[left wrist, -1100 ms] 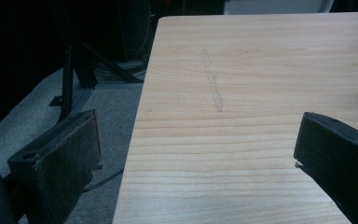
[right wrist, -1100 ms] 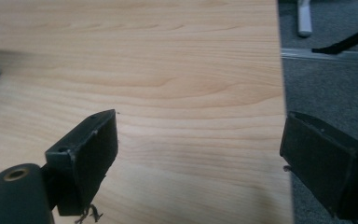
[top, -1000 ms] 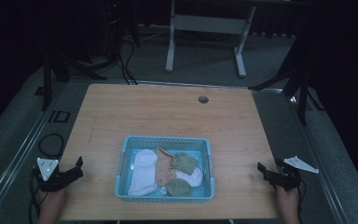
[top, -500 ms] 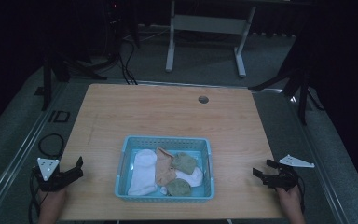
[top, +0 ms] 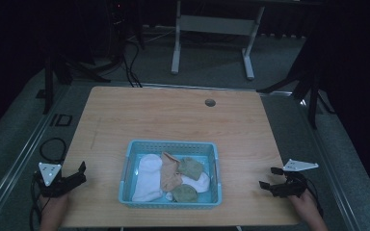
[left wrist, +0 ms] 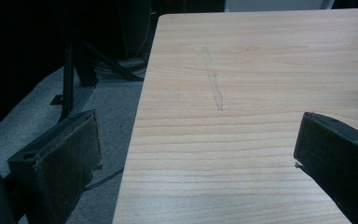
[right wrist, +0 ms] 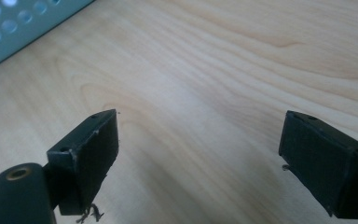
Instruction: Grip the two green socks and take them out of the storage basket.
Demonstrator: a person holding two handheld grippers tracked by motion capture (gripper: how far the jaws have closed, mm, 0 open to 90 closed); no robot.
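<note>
Pale wood grain covers the table (top: 173,120), and no readable writing or label shows anywhere on it; a faint pale smear runs along the boards in the left gripper view, and a small round grommet hole (top: 210,102) sits near the far edge. A light blue perforated plastic basket (top: 127,163) stands near the table's near edge, between the two hands, holding a white sock (top: 147,178), a tan sock (top: 170,171), two olive-green socks (top: 191,168) and another white one lying jumbled together. The left gripper (top: 77,174) hovers at the near left corner, well apart from the basket, its jaws spread wide with nothing between them, one hanging past the table's edge over the grey floor. The right gripper (top: 266,185) sits low over the near right part of the table, jaws likewise wide apart and empty, with bare wood between them and the basket's wall (right wrist: 23,28) just ahead
</note>
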